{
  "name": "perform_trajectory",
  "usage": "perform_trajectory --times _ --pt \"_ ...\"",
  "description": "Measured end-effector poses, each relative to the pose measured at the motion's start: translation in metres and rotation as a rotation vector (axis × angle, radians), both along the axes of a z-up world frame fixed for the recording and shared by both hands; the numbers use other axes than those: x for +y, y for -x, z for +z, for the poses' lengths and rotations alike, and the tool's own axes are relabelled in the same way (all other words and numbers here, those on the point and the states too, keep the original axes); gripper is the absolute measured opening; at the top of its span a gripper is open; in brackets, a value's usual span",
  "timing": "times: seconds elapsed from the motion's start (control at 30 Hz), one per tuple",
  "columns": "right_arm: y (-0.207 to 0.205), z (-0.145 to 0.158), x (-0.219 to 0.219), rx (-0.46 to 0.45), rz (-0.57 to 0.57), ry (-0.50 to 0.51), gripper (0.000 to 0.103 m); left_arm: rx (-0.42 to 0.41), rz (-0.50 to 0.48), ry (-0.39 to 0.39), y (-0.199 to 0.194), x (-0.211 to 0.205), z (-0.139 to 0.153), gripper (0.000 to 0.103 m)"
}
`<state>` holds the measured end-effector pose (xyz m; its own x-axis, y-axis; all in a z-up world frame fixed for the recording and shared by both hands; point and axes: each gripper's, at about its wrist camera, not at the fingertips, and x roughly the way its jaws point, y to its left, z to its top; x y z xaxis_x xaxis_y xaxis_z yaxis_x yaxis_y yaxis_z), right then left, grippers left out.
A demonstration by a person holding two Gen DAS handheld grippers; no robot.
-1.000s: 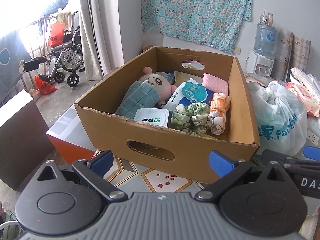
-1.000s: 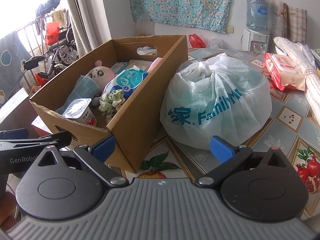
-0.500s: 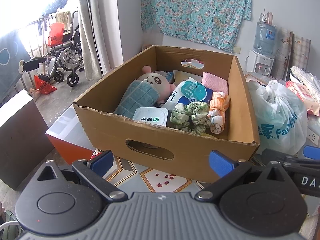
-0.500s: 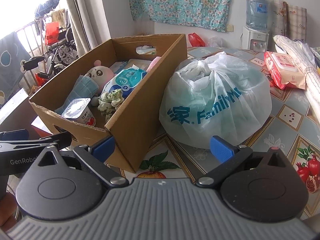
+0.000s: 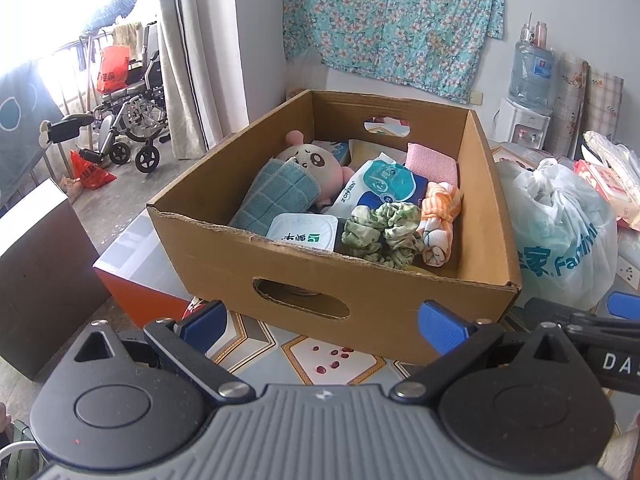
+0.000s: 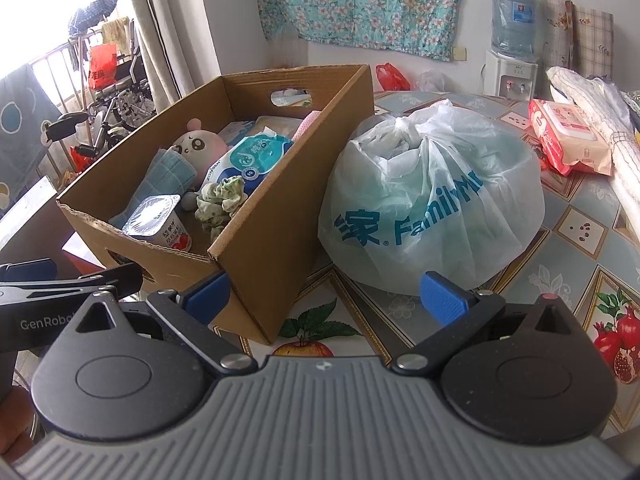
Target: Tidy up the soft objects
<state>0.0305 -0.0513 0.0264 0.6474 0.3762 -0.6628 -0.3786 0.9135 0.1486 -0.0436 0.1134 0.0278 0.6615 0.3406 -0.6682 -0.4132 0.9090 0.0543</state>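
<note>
Both the left tool (image 5: 322,322) and right tool (image 6: 323,294) hover with jaws spread wide and empty near the cardboard box (image 5: 400,300) on the table (image 6: 568,224), which holds a plush toy (image 5: 310,160), a green scrunchie (image 5: 382,232) and a wipes pack (image 5: 386,186), with a tied plastic bag (image 6: 432,204) just right of it

A cardboard box (image 5: 304,280) on the bench holds a pink plush toy (image 5: 310,160) under a blue checked cloth (image 5: 276,196), a green scrunchie (image 5: 382,232) and what looks like an orange-striped cloth (image 5: 438,220).
</note>
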Motion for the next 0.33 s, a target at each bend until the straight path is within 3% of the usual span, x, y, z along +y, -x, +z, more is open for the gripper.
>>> perform_trajectory --times 0.33 --pt "-0.0005 0.0004 0.0016 0.005 0.006 0.002 0.102 0.004 0.006 -0.001 0.0018 -0.0009 -0.0012 0.103"
